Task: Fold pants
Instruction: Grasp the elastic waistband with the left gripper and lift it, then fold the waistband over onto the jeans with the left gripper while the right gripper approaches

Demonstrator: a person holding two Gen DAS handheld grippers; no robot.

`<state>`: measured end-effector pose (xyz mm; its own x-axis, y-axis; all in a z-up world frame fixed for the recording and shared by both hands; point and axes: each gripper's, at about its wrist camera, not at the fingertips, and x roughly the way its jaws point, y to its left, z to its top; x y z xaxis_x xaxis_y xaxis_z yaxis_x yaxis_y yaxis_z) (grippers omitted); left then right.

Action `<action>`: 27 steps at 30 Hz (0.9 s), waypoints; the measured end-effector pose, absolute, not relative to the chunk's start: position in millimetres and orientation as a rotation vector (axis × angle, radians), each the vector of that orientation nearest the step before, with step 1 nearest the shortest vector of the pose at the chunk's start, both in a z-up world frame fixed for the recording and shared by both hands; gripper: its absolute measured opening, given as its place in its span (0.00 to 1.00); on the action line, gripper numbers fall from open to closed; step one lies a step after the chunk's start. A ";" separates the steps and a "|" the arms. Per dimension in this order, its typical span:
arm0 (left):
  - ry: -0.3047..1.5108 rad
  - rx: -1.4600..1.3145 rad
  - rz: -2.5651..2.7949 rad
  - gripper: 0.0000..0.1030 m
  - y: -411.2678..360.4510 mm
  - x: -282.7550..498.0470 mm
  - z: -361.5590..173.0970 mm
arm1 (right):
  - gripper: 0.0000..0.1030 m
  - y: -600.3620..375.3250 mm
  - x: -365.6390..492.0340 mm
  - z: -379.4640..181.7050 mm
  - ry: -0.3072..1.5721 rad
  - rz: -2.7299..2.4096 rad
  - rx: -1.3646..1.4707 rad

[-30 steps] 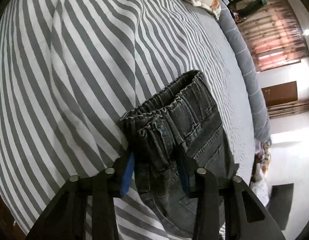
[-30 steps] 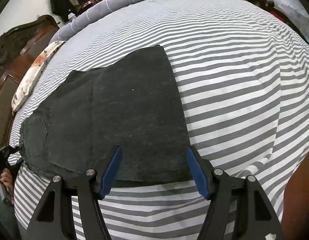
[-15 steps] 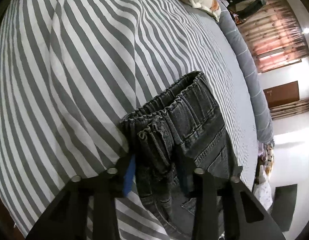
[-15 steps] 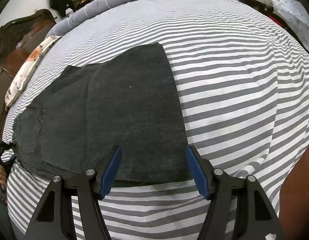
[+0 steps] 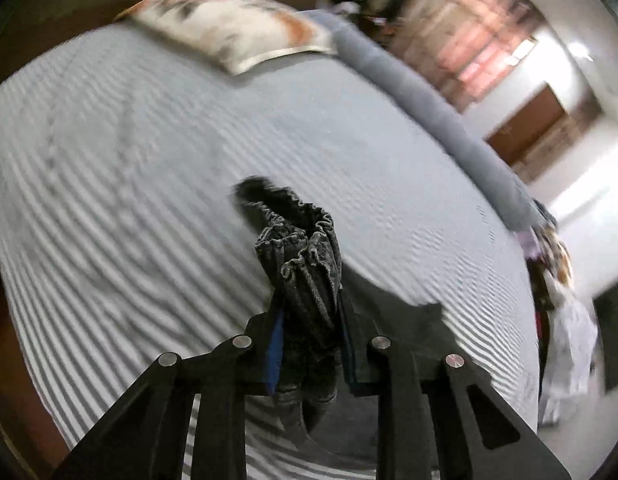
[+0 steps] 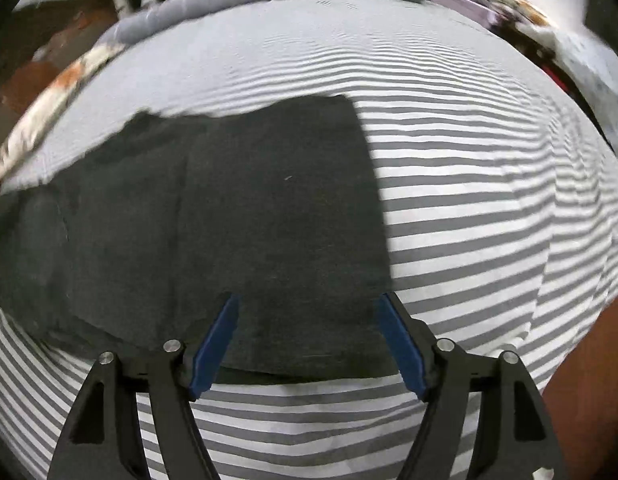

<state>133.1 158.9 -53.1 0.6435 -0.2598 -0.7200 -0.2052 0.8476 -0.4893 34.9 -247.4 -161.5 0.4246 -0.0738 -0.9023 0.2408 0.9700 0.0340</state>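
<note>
Dark charcoal denim pants (image 6: 229, 220) lie spread flat over the grey-and-white striped bed sheet (image 6: 489, 240), filling the middle and left of the right wrist view, with their straight near hem running just beyond the tips of the right tool (image 6: 309, 340). At the far left of that view the cloth blurs, so I cannot tell how much of it is off the bed. In the left wrist view the gathered elastic waistband (image 5: 297, 240) stands bunched up between the pads of the left tool (image 5: 309, 344), clear of the sheet below it.

The denim looks fairly heavy and quite limp: it drapes and hangs in folds under the left tool, and a lifted end will probably drag the rest along rather than hold its shape. The weave looks rough enough not to slip from rubber pads. The thick, puckered waistband is the firmest place to take hold; at the other end the hem edge or a corner of the leg offers a clean double layer.

The left tool is closing narrow on the waistband, its blue pads pressing the bunched cloth from both sides. The right tool stands wide and is opening further, its blue pads (image 6: 215, 344) above the hem with nothing gripped between them
</note>
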 end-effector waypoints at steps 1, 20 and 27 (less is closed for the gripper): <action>0.877 -0.558 -0.054 0.23 149.5 133.0 -45.8 | 0.68 -245.0 37.2 -164.1 1.129 -0.197 0.151; 0.925 -0.244 -0.357 0.18 -33.5 127.0 -41.5 | 0.73 -297.7 46.0 -141.3 1.073 0.277 0.813; 0.958 -0.134 -0.485 0.18 -92.0 105.0 -49.5 | 0.74 -288.1 76.1 -142.9 1.009 0.519 1.216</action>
<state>105.0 -92.0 -49.5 0.4778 -0.4537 -0.7523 0.3377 0.8854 -0.3194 76.1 -288.1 -142.9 0.4921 0.7950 -0.3547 0.1739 0.3094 0.9349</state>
